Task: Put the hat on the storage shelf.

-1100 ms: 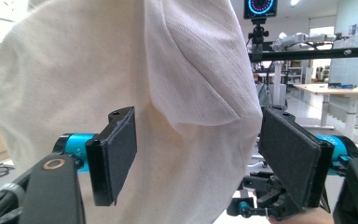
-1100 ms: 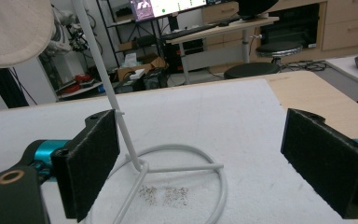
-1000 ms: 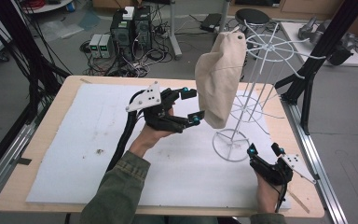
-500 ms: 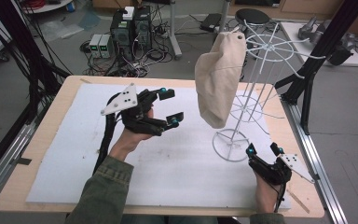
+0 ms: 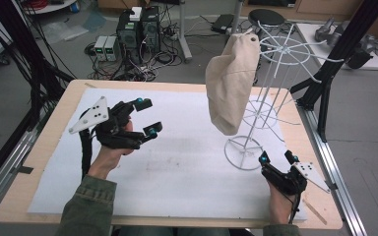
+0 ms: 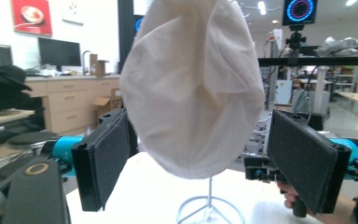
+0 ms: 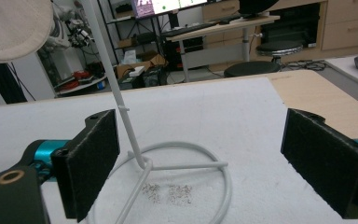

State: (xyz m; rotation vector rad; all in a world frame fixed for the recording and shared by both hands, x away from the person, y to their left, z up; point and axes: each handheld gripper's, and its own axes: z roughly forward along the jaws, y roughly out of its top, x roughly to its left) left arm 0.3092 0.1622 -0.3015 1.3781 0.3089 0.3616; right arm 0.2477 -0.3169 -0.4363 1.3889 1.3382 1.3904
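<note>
Nearest, right gripper (image 5: pixel 277 158) low on the white foam mat (image 5: pixel 187 172), jaws wide, empty, just beside the white wire stand's (image 5: pixel 246 153) ring base. Farther, left gripper (image 5: pixel 146 117) just opened wide, nothing between. Beyond, cream fabric cap (image 5: pixel 231 83) hanging on stand.

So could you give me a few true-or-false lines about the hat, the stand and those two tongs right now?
1. The hat hangs on the wire stand. True.
2. The left tongs are clamped on the hat. False: they stand open, well apart from it, having just been opening with nothing between them.
3. The right tongs are open beside the stand's ring base. True.
4. The hat lies flat on the table. False: it hangs above it.
5. The stand is black. False: it is white.
</note>
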